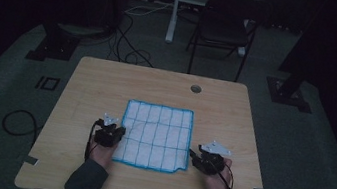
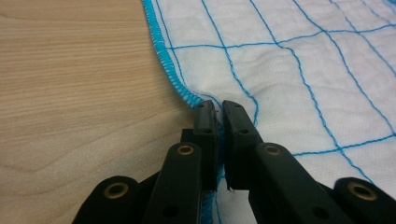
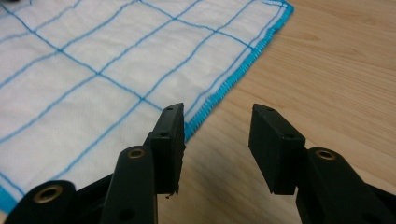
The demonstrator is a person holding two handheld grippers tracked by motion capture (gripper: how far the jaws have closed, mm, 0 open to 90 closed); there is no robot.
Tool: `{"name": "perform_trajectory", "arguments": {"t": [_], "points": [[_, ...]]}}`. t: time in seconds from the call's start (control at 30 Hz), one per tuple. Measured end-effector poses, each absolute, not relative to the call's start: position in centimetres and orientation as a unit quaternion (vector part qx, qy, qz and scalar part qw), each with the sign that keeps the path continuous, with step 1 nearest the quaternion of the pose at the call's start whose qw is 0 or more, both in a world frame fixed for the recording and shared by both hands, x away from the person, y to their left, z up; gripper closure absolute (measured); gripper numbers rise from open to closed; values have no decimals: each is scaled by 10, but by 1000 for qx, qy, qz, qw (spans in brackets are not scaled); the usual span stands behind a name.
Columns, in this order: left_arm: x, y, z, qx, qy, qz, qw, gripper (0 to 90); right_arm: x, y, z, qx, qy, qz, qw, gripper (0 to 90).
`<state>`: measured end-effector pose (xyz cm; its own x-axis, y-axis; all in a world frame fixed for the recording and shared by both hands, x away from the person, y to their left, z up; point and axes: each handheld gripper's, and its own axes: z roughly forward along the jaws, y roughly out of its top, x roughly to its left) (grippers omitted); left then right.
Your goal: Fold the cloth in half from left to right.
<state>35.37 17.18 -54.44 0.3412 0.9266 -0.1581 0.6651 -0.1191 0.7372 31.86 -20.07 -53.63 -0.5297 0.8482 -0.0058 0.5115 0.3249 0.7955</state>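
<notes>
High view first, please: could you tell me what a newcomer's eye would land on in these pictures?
The white cloth with a blue grid lies flat in the middle of the wooden table, bright against the dark room. At its left edge the left claw is pinched shut on the blue hem, which puckers there. At its right edge the right claw stands open, one jaw over the hem and the other over bare wood.

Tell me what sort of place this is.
Probably a dim lab or recording room: a bare wooden table holding one checked cloth, loose cables on the floor, and a folding chair beyond.
</notes>
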Motion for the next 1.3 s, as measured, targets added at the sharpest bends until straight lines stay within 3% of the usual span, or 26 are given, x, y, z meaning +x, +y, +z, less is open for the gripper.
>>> {"name": "perform_trajectory", "arguments": {"t": [0.33,1.3], "points": [[356,174,-542,728,545,160,385,862,326,-192,-541,430,787,398,192,678],[349,156,-500,730,493,174,440,863,323,-190,-546,420,804,378,184,620]]}}
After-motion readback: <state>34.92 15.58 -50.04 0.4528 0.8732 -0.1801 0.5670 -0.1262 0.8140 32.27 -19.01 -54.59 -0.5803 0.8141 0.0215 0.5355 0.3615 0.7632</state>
